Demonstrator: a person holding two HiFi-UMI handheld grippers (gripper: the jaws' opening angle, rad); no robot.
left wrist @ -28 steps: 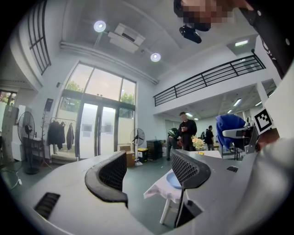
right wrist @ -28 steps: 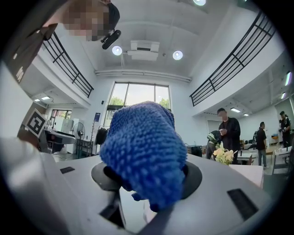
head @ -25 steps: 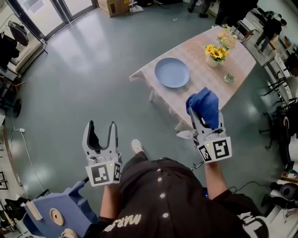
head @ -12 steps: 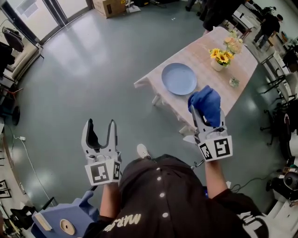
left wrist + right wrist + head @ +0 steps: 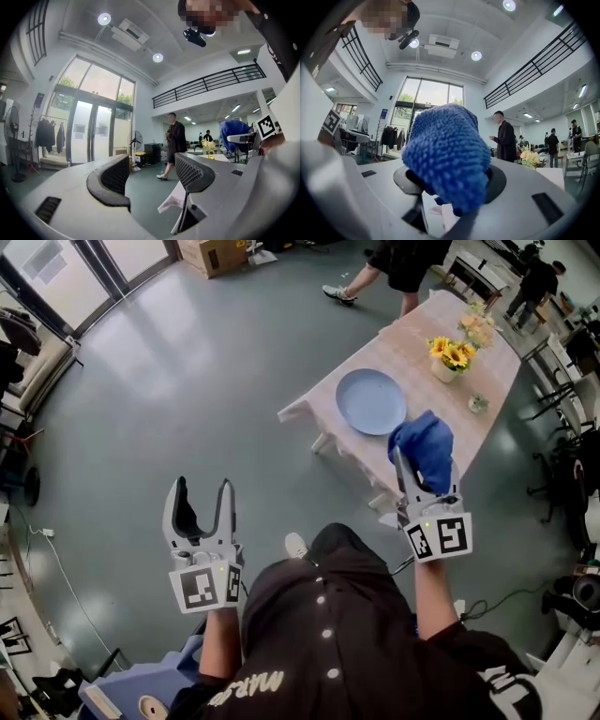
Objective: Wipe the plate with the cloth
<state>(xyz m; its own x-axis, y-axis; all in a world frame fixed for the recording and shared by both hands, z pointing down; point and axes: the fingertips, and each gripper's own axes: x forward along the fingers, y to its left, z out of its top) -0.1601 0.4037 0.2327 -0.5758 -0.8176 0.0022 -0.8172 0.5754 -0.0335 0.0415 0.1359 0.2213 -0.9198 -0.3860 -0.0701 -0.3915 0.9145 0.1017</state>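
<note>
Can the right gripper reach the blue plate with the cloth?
Probably yes. The right gripper, shut on the cloth, hangs near the table edge, and nothing stands between it and the bare plate.

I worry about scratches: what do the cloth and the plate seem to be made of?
The cloth: likely microfibre, deep blue and matte; its surface is a dense pile of small nubs. The plate: pale blue, smooth and evenly coloured; maybe glazed ceramic or melamine, too distant to tell.

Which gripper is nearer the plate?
Right. The right gripper, holding the cloth, is close to the plate; the left gripper hangs far off over the floor.
</note>
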